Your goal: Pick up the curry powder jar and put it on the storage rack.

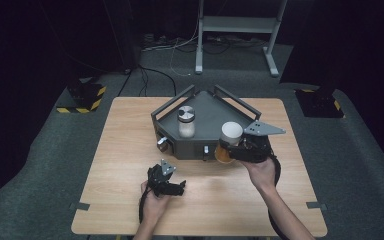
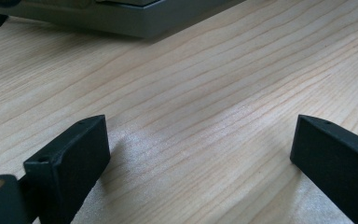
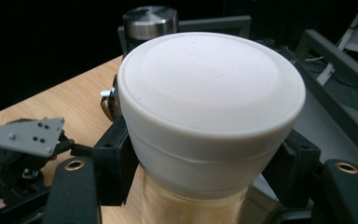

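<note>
— White-capped, with a clear body showing amber contents: is that the jar (image 1: pixel 228 142) in the right claw (image 1: pixel 228 150)?

— Yes. The jaws are clenched on it just under the lid, holding it upright at the front right corner of the grey tray (image 1: pixel 207 112).

— And the left claw (image 1: pixel 172 187)?

— Released, jaws wide apart, low over the wooden desk (image 1: pixel 130 150).
</note>
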A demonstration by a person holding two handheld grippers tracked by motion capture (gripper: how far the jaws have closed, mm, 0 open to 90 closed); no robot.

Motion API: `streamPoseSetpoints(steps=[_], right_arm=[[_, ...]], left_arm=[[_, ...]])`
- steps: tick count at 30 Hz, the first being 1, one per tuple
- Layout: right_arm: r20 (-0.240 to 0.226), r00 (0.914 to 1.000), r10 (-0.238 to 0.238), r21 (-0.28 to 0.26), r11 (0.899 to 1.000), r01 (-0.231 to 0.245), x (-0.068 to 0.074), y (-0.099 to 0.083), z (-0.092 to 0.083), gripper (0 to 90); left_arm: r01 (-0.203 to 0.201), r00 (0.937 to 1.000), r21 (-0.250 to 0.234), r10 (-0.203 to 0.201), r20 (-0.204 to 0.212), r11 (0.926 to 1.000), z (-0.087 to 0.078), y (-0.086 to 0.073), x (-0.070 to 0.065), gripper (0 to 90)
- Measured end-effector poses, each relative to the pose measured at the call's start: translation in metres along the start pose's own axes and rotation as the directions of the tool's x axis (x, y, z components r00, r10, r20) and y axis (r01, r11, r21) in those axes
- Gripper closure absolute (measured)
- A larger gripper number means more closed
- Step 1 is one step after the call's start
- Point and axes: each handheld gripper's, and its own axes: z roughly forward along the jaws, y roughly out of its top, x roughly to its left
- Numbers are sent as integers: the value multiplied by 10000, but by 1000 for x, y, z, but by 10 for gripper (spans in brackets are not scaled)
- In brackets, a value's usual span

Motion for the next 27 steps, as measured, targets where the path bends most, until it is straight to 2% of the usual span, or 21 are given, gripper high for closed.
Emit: streamPoseSetpoints(steps=[11, 17, 27], right_arm=[[135, 9998, 156, -215, 9997, -153, -8, 22, 3, 354], [275, 9996, 55, -201, 9998, -50, -9, 32, 6, 354], [615, 9979, 205, -77, 9998, -201, -11, 42, 21, 354]], left_arm=[[15, 10000, 8, -15, 7, 10000, 0, 0, 0, 46], [-3, 10000, 1, 3, 1, 10000, 0, 0, 0, 46], [2, 10000, 7, -2, 3, 10000, 0, 0, 0, 46]])
